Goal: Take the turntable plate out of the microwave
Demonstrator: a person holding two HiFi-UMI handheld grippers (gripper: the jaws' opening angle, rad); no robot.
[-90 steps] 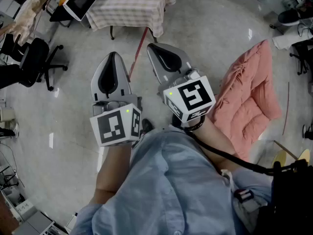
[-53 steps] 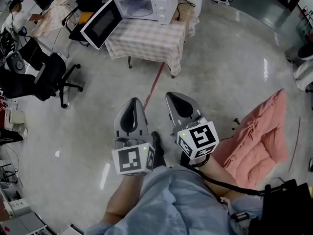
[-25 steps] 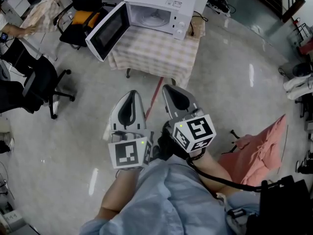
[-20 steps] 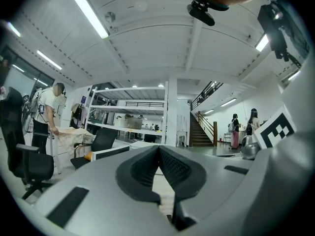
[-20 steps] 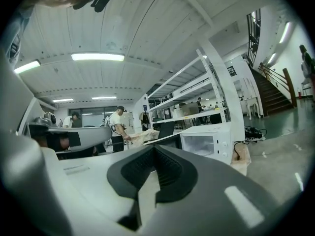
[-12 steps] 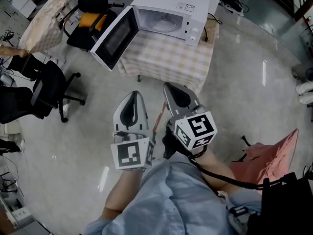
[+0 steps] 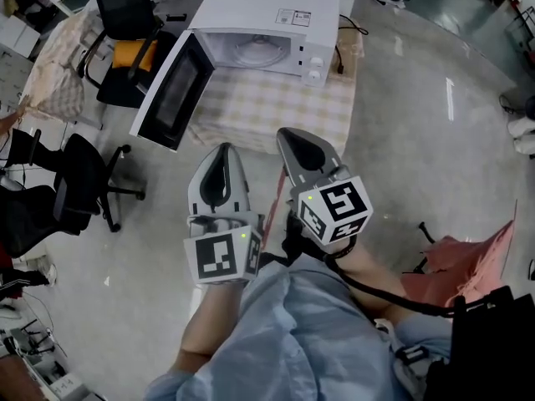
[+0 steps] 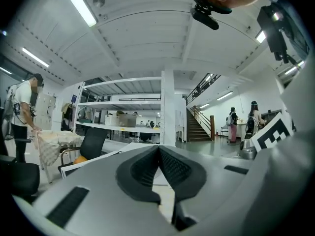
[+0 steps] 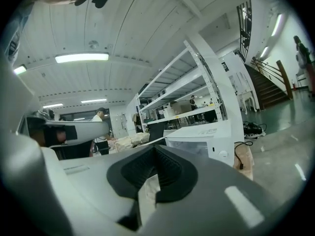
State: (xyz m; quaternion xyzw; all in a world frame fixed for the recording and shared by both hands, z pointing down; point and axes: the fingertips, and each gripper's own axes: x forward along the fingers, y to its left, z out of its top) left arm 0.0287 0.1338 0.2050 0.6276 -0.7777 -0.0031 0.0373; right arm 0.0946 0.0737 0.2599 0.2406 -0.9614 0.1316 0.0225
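A white microwave (image 7: 267, 11) stands on a table with a checked cloth (image 7: 284, 111), its door (image 7: 167, 90) swung wide open to the left. Inside the cavity lies the pale turntable plate (image 7: 255, 54). My left gripper (image 7: 219, 150) and right gripper (image 7: 288, 134) are held side by side over the floor, short of the table, both pointing level at it. Each is shut with nothing between its jaws. In the right gripper view the microwave (image 9: 204, 136) shows ahead past the right gripper (image 9: 155, 149). In the left gripper view the left gripper (image 8: 158, 149) hides most of it.
Black office chairs (image 7: 50, 211) stand at the left, one with an orange cushion (image 7: 129, 53) behind the open door. A pink cushion (image 7: 489, 253) lies on the floor at the right. A cable (image 7: 347, 27) hangs at the microwave's right side. People stand far off.
Both grippers have moved forward toward the table, still shut and side by side. The microwave and its open door now show nearer and larger in the head view.
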